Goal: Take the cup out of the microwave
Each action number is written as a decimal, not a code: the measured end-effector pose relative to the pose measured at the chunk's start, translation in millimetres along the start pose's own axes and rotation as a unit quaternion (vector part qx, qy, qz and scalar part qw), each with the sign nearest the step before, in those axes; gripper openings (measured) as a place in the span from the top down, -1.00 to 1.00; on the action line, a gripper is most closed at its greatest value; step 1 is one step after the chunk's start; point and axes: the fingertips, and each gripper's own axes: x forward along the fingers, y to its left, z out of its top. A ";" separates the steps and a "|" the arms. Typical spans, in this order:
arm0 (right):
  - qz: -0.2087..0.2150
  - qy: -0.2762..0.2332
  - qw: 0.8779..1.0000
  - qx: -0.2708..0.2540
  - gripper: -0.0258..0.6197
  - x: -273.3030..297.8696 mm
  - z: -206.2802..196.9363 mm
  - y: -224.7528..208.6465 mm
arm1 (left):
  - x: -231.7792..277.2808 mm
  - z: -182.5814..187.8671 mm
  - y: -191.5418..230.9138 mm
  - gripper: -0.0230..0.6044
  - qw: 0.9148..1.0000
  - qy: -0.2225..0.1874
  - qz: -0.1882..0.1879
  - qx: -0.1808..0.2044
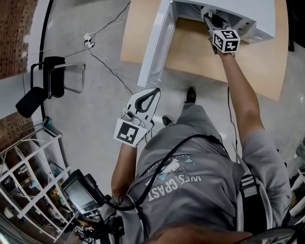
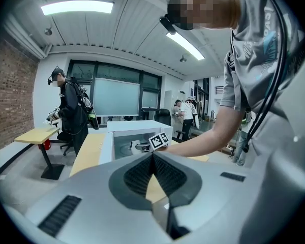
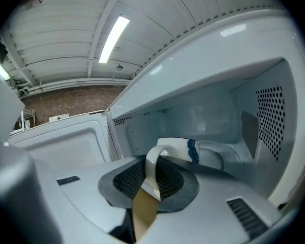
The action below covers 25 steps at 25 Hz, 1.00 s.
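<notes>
While the left claw (image 2: pixel 152 157) is closed, the right claw (image 3: pixel 151 171) seemingly pinches the glossy cup's (image 3: pixel 174 147) looped handle.

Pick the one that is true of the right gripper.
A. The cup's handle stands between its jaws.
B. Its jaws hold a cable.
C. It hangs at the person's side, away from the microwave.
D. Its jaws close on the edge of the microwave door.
A: the right gripper view shows the right gripper reaching into the open microwave, with the white handle of the cup clamped between its two pads.
</notes>
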 end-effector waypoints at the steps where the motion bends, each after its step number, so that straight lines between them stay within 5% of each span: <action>1: 0.002 -0.003 1.000 -0.003 0.73 -1.6 1.7 1.6 | 0.5 -0.4 -0.4 0.79 1.000 0.001 -0.001 0.000; 25: 0.067 -0.040 0.992 -0.098 0.75 -91.4 53.1 88.6 | -13.6 9.1 -7.8 0.79 1.000 -0.010 -0.017 0.021</action>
